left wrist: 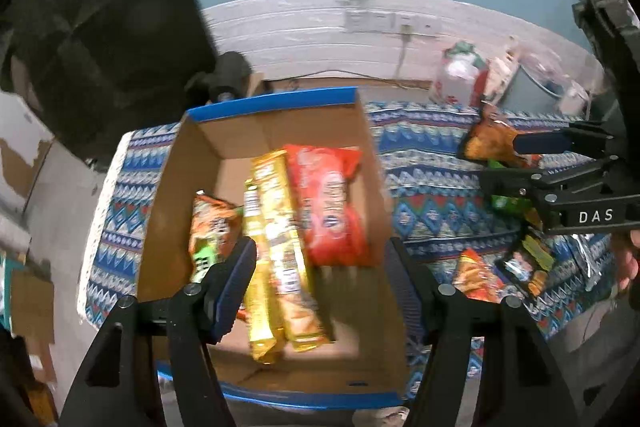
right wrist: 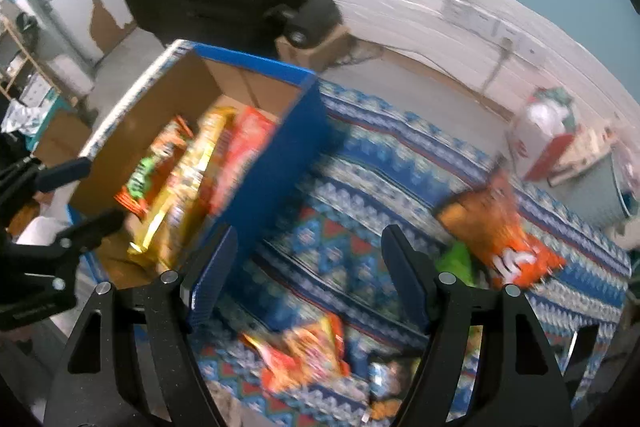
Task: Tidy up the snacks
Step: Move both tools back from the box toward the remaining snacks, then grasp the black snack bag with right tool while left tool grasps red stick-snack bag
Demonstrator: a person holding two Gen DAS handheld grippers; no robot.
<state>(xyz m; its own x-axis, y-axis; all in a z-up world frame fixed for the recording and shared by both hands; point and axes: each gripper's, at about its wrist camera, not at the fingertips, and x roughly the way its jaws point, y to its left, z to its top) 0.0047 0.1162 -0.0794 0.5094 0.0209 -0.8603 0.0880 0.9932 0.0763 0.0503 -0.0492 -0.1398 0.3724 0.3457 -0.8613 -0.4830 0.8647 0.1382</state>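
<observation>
Both tools stand apart and empty: left tool (left wrist: 322, 283) over the blue-rimmed cardboard box (left wrist: 272, 103) of snacks, right tool (right wrist: 308, 275) above patterned cloth; approach the orange crinkly snack bag (right wrist: 500, 227) at two o'clock squarely.

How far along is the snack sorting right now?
Done: about four packs lie in the cardboard box, including the red pack. In hand: nothing; both jaws are empty. Left: the orange bag and several other packs on the patterned cloth.
</observation>
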